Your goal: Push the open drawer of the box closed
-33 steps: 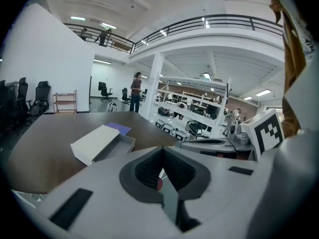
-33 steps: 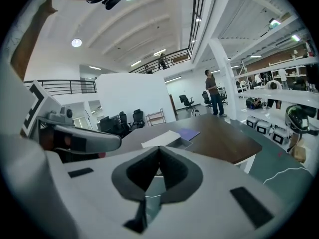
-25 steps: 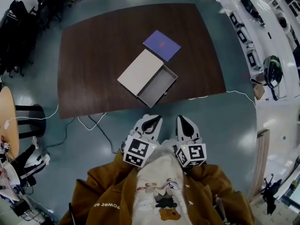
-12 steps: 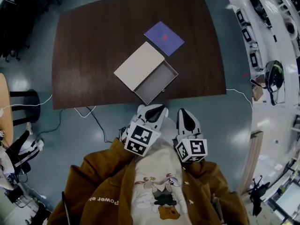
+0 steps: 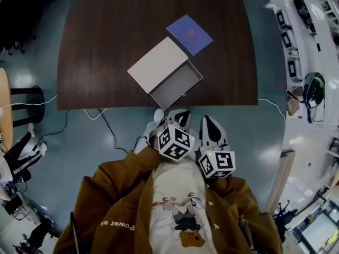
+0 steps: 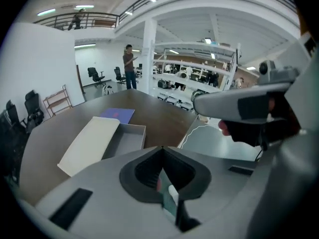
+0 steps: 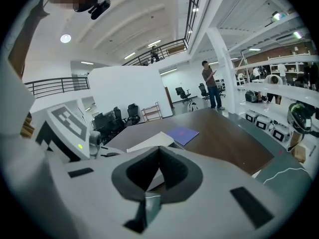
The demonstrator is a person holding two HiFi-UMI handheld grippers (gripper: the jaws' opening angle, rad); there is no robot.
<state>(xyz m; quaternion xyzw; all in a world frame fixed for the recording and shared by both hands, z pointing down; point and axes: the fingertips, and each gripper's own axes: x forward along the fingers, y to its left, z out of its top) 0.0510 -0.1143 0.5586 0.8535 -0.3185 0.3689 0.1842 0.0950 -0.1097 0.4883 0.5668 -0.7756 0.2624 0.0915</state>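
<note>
A flat beige box [image 5: 158, 64] lies at an angle on the dark brown table [image 5: 100, 46]. Its grey drawer [image 5: 176, 85] is pulled out toward the table's near edge and looks empty. The left gripper view shows the box [image 6: 89, 143] and drawer [image 6: 125, 139] ahead and to the left. Both grippers hang over the floor, short of the table, by the person's chest. My left gripper [image 5: 177, 119] is shut and empty, just below the drawer's front. Beside it my right gripper [image 5: 208, 125] is shut and empty too; its view shows the box [image 7: 149, 140] past its jaws.
A purple booklet [image 5: 189, 34] lies on the table beyond the box. Cables [image 5: 108, 136] trail over the floor under the near edge. A round wooden table [image 5: 6, 115] and chairs stand at the left, shelves with a helmet [image 5: 313, 86] at the right. A person [image 6: 130, 66] stands far off.
My left gripper has risen and swung rightward toward the table's near edge, its marker cube turning. The right gripper has barely moved. The drawer stays open.
</note>
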